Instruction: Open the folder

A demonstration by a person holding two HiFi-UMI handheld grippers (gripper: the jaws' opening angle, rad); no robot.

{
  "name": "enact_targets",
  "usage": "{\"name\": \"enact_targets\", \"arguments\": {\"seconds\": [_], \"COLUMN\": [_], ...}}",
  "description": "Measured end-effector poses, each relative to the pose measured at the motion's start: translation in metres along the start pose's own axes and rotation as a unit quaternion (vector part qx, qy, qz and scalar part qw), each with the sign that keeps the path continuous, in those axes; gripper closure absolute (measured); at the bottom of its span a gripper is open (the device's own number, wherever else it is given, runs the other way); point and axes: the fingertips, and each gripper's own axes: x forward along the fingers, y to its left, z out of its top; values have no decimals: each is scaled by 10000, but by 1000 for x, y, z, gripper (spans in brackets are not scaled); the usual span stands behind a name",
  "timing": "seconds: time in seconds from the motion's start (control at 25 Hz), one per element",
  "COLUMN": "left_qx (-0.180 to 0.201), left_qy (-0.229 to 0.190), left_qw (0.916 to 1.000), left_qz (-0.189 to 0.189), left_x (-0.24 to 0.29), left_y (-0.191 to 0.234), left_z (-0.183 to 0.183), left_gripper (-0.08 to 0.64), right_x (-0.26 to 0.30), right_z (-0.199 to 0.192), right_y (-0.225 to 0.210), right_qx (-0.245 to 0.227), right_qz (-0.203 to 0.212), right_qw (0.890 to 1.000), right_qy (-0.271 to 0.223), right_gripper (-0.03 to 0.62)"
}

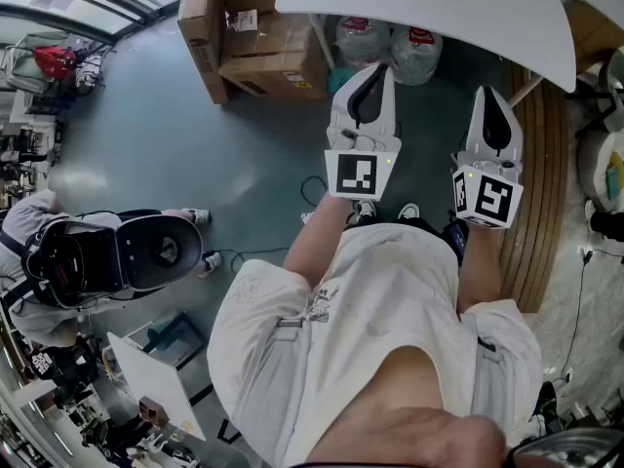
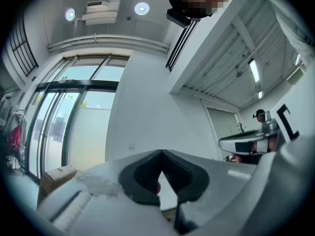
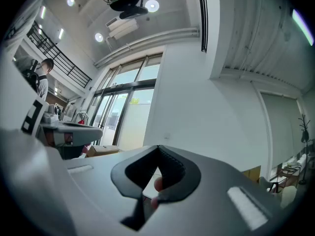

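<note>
Folder: not made out in any view. Left hand-held gripper (image 1: 383,72): jaws together, nothing between them. Right hand-held gripper (image 1: 489,96): jaws likewise together, empty. Both are held side by side, tilted slightly upward, just short of the near edge of the white tabletop (image 1: 439,18). Cardboard boxes (image 1: 258,47) stand on the floor (image 1: 195,144), far left. Water bottles (image 1: 390,42) sit under the tabletop.

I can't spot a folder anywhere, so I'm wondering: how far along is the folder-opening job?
Done: nothing that shows; no folder is in any view. In hand: the left gripper and right gripper are both shut and empty, held out near the white table. Left: find the folder, grip its cover and open it.
</note>
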Motion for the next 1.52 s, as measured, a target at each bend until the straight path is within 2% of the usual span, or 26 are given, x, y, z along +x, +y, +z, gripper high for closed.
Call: {"name": "enact_targets", "arguments": {"seconds": [0.4, 0.68, 1.0, 1.24, 1.52], "left_qx": [79, 64, 151, 166, 84], "left_qy": [34, 150, 268, 291, 320], "left_qw": [10000, 9998, 9995, 9994, 9994], "left_qz": [-36, -71, -38, -26, -57], "left_x": [6, 22, 43, 54, 79], "left_y": [-25, -55, -92, -96, -80], "left_z": [0, -6, -17, -24, -41], "left_gripper": [555, 555, 555, 555, 555], "right_x": [-7, -13, -18, -10, 23], "right_z": [-5, -14, -30, -39, -50], "right_y": [-19, -52, -87, -97, -99], "right_qx": [55, 211, 292, 353, 252], "right_qz": [43, -25, 114, 114, 57], "right_qw": [10000, 9997, 9994, 9992, 9995], "right_qy": [46, 77, 157, 179, 195], "right_gripper": [591, 591, 591, 591, 591]}}
